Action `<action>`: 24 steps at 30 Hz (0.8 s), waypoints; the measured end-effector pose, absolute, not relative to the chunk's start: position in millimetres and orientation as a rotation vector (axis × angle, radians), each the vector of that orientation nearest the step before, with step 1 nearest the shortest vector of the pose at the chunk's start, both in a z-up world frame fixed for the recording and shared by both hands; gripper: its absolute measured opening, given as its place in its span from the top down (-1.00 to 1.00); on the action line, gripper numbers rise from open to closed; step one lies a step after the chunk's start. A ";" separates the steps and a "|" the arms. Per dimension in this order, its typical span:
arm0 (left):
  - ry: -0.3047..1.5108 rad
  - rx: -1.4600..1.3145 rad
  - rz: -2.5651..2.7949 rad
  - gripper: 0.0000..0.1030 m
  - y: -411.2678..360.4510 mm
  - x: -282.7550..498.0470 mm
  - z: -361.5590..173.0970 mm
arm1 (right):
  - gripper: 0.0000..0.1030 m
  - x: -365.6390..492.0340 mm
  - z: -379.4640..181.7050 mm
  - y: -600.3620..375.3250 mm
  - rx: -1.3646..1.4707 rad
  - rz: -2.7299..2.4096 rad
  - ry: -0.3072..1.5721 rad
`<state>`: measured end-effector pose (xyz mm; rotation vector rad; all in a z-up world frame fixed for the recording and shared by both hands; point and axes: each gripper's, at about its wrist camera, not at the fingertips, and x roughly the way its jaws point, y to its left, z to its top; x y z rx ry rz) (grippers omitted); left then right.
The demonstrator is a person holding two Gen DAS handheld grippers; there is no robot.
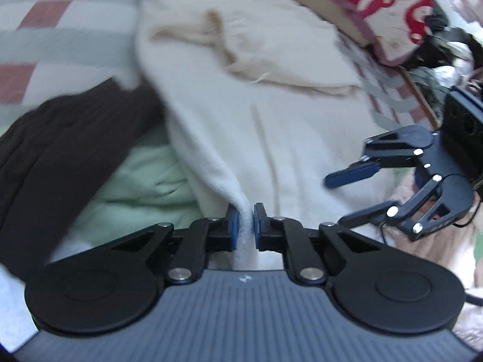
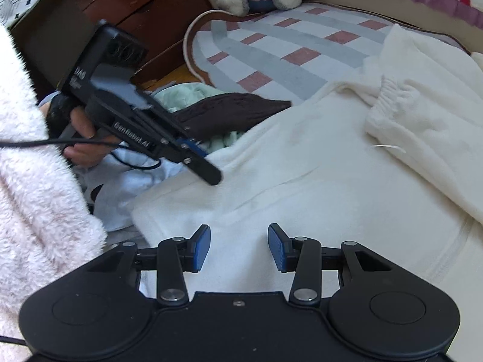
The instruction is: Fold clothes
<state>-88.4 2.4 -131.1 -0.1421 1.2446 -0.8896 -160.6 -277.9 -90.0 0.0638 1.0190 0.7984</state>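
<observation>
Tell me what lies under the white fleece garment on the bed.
Under the white fleece garment, a dark brown knit and a pale green cloth poke out at its edge, all lying on the checked bedspread. Whatever else is beneath stays covered.

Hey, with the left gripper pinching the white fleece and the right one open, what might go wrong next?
1. The left gripper pinches only a thin ridge of the white fleece garment, which may slip out when lifted.
2. The right gripper holds nothing, so the garment could sag unevenly.
3. The brown knit garment touches the fleece and might drag along.
</observation>
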 end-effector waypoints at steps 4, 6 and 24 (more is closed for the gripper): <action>1.210 -0.221 -0.898 0.89 -6.8 -81.5 -128.3 | -0.06 -171.6 -84.2 -268.4 0.044 0.859 1.009; 1.203 -0.284 -0.910 0.89 -13.1 -74.6 -127.9 | -0.14 -179.2 -81.8 -265.0 0.049 0.896 1.003; 1.118 -0.251 -0.996 0.89 -127.0 -14.3 -110.7 | 0.73 -202.6 -78.0 -273.5 -0.068 0.573 0.943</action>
